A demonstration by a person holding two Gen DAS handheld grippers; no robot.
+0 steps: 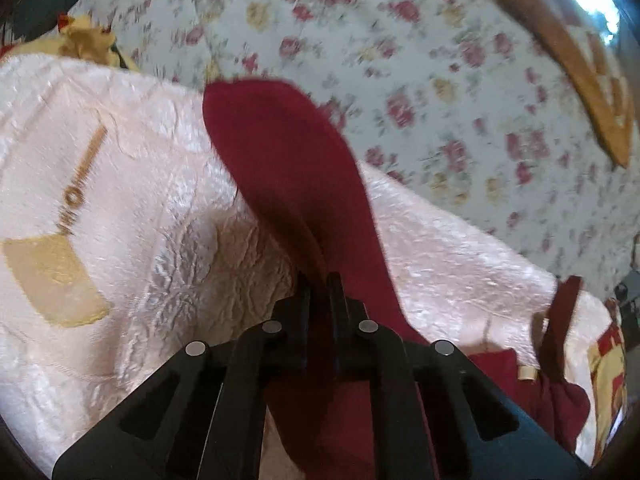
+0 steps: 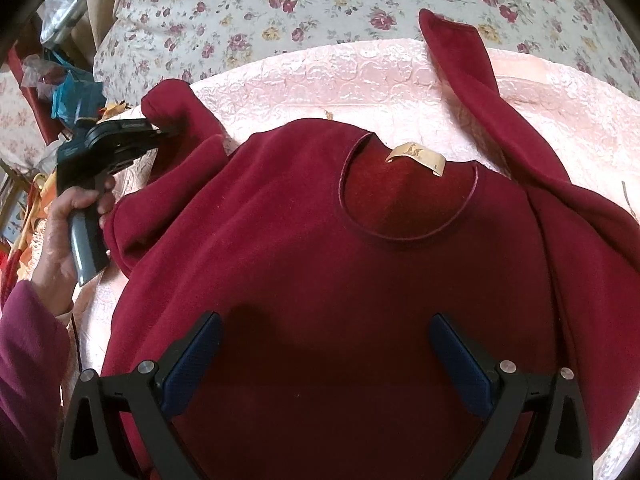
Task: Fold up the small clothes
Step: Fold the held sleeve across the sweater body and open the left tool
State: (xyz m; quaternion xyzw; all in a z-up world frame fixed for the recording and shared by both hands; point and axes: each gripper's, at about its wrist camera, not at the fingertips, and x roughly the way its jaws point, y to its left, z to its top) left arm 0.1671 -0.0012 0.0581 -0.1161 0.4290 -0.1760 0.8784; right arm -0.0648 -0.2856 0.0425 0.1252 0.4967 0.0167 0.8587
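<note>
A dark red sweater (image 2: 304, 264) lies front up on a pink quilted cover (image 2: 320, 80), its round neck and tan label (image 2: 416, 158) pointing away from me. One sleeve (image 2: 460, 64) stretches off to the upper right. The other sleeve (image 2: 188, 120) is bunched at the left. My left gripper (image 2: 176, 131), held by a hand (image 2: 64, 232), is shut on that sleeve. In the left wrist view its jaws (image 1: 320, 278) stand close together with the red sleeve (image 1: 280, 152) pinched between them. My right gripper (image 2: 328, 344) hovers open over the sweater's chest, with nothing between its blue pads (image 2: 196, 364).
A floral bedsheet (image 2: 320, 0) lies under the pink cover and beyond it. Bags and clutter (image 2: 68, 96) are piled off the bed's left side. A yellow cloth (image 1: 86, 36) and a brown wooden piece (image 1: 580, 72) sit at the far edges.
</note>
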